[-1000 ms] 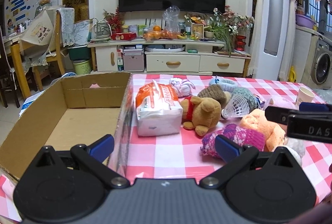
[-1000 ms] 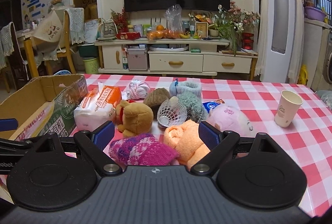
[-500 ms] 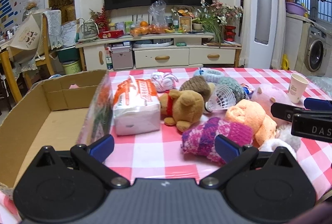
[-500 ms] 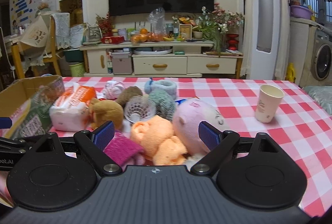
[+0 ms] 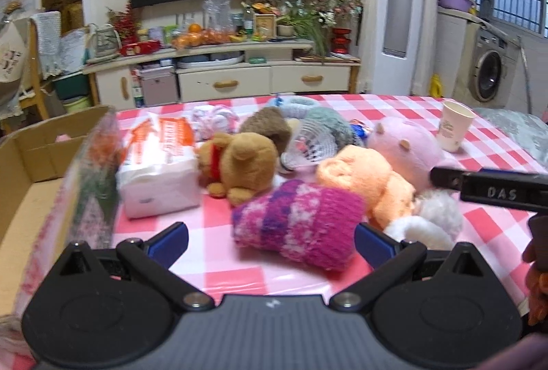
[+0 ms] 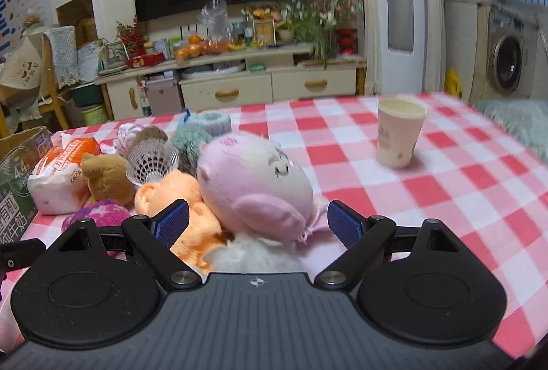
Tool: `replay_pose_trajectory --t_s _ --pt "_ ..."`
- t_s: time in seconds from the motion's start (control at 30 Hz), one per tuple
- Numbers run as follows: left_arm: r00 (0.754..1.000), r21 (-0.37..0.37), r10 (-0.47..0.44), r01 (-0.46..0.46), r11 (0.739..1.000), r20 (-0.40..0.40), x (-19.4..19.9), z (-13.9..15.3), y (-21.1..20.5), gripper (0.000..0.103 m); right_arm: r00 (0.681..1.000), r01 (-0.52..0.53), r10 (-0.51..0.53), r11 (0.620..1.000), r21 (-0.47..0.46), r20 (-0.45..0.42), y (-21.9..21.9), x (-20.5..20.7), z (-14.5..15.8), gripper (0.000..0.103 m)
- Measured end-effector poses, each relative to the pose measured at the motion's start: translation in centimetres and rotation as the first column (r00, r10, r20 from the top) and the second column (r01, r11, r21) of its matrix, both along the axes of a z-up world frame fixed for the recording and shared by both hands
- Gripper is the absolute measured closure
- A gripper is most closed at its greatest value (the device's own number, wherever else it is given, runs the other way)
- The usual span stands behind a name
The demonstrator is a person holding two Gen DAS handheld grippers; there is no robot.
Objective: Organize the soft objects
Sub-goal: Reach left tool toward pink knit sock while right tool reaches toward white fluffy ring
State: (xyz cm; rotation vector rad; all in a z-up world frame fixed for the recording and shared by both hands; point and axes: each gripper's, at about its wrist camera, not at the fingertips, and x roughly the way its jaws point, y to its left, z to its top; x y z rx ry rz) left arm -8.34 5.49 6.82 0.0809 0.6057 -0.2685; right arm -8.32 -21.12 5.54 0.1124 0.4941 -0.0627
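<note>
A pile of soft things lies on the red-checked table. My left gripper (image 5: pixel 270 238) is open around a magenta knitted sock roll (image 5: pixel 294 226). Beyond it lie a brown teddy bear (image 5: pixel 239 161), an orange towel roll (image 5: pixel 363 178), a pink plush (image 5: pixel 407 147) and a white fluffy item (image 5: pixel 428 222). My right gripper (image 6: pixel 257 224) is open, straddling the pink plush (image 6: pixel 253 181), with the orange towel roll (image 6: pixel 178 195) at its left finger. The right gripper's body shows at the right edge of the left wrist view. An open cardboard box (image 5: pixel 37 171) stands at the left.
A tissue pack (image 5: pixel 157 164) lies beside the box. A shuttlecock (image 6: pixel 150 162), grey and blue sock rolls (image 6: pixel 202 130) sit behind the toys. A paper cup (image 6: pixel 399 137) stands right on the tablecloth (image 6: pixel 462 192). A TV cabinet stands beyond the table.
Both grippers have moved forward and rightward toward the pile. The magenta roll now lies between the left fingers and the pink plush between the right fingers. Both stayed open.
</note>
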Motion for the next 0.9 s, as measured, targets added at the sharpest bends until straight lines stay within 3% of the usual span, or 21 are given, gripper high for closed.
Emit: replay_pose_trajectory --t_s 0.17,0.3,0.5,0.6,0.77,0.9 --pt "0.999 -0.025 -0.028 0.027 0.999 -0.021 1.5 -0.5 -1.3 0.001 0.999 -0.013 0.016 0.997 0.077 -0.041 -1.3 -0.5 -0.5 0.0" --pt "0.997 0.035 -0.074 0.075 0.997 -0.029 3.0 -1.2 -2.9 0.001 0.999 -0.041 0.043 0.993 0.111 -0.013 -1.9 -0.3 0.1 0.0" --pt "0.989 0.106 -0.129 0.137 0.985 -0.078 5.2 -2.5 -4.0 0.001 0.997 -0.071 0.072 0.997 0.043 -0.013 -1.6 1.1 0.0 0.0" --pt "0.981 0.094 -0.159 0.169 0.981 -0.108 6.2 -3.0 -4.0 0.001 0.994 -0.109 0.11 0.993 0.046 -0.012 -1.8 2.1 0.0 0.0" --pt "0.977 0.103 -0.175 0.188 0.977 -0.125 7.4 -3.6 -4.2 0.001 0.989 -0.144 0.143 0.989 -0.024 -0.036 -1.0 3.2 0.0 0.0" --pt "0.978 0.099 -0.175 0.186 0.977 -0.113 7.6 -3.9 -4.4 0.006 0.985 -0.159 0.155 0.986 -0.056 -0.072 -1.0 3.4 0.1 0.0"
